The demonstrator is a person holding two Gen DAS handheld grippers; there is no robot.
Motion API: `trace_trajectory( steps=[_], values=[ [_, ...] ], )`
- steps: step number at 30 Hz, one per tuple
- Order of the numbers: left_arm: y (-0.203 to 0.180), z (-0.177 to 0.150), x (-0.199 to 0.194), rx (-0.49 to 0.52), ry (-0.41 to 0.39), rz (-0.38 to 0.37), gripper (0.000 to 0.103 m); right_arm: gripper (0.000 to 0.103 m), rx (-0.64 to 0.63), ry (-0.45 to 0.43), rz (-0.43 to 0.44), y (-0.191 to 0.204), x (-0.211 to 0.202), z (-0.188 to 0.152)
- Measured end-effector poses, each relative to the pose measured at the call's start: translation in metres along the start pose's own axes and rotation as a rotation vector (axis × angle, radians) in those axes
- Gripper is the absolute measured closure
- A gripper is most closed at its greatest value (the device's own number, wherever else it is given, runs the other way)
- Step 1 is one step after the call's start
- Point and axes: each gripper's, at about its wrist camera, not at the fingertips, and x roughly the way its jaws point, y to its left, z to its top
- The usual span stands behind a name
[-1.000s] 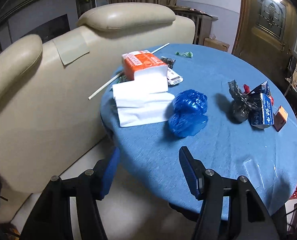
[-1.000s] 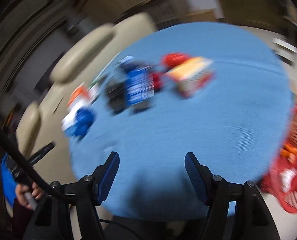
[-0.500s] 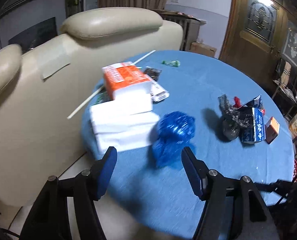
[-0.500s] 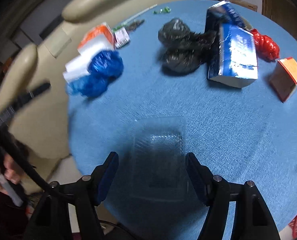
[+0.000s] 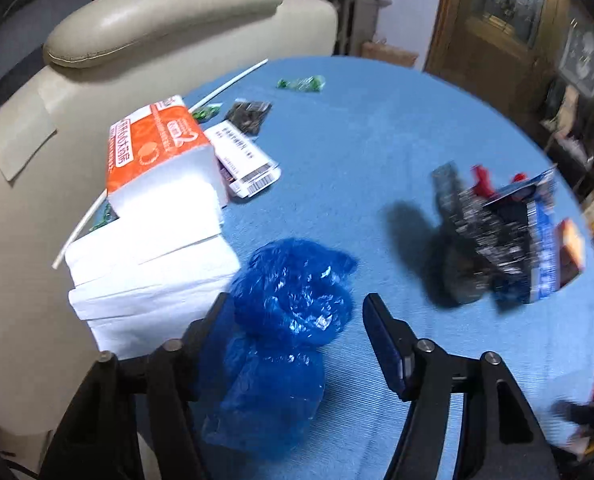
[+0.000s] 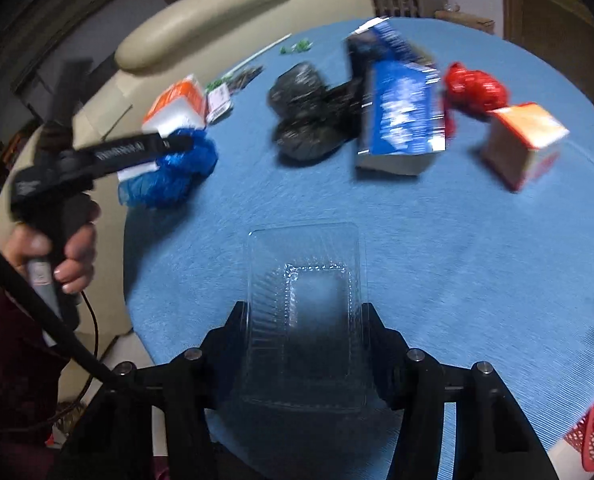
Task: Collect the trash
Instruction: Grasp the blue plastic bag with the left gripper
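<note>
Tray (image 6: 305, 312) between closing right claw (image 6: 303, 320)

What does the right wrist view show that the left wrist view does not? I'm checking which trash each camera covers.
Only the right wrist view shows the clear plastic tray between the closing right tongs, the person's hand gripping the left tool, and a red mesh basket. Only the left wrist view shows the left tongs closing around the blue plastic bag, plus the barcoded white packet. Both show the blue table, tissue pack, black bag and blue carton.
</note>
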Motion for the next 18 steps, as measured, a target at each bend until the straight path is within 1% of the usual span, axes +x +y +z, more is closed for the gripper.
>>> trace_trajectory(
  steps=[1,2,4,7,9,13,15,18],
  values=[
    [-0.002,0.000,0.001,0.007,-0.004,0.015,0.051,0.046,0.010,-0.017,-0.006,-0.007,-0.007,-0.002],
    [-0.004,-0.001,-0.001,0.016,-0.016,0.014,0.056,0.046,0.018,-0.030,-0.012,-0.013,-0.012,-0.004],
    [-0.008,-0.003,-0.005,0.027,-0.031,0.004,0.061,0.046,0.037,-0.064,-0.019,-0.026,-0.028,-0.008],
    [-0.018,-0.005,-0.011,0.041,-0.043,0.023,0.065,0.046,0.065,-0.124,-0.038,-0.046,-0.049,-0.012],
    [-0.023,-0.007,-0.018,0.032,-0.051,0.016,0.066,0.046,0.092,-0.159,-0.046,-0.059,-0.062,-0.014],
    [-0.049,-0.016,-0.050,0.059,-0.117,0.007,0.066,0.046,0.130,-0.219,-0.073,-0.079,-0.085,-0.015],
    [-0.063,-0.021,-0.067,0.072,-0.146,-0.016,0.066,0.046,0.150,-0.245,-0.088,-0.092,-0.098,-0.018],
    [-0.087,-0.028,-0.092,0.088,-0.177,-0.070,0.066,0.045,0.193,-0.279,-0.099,-0.111,-0.114,-0.026]
  ],
)
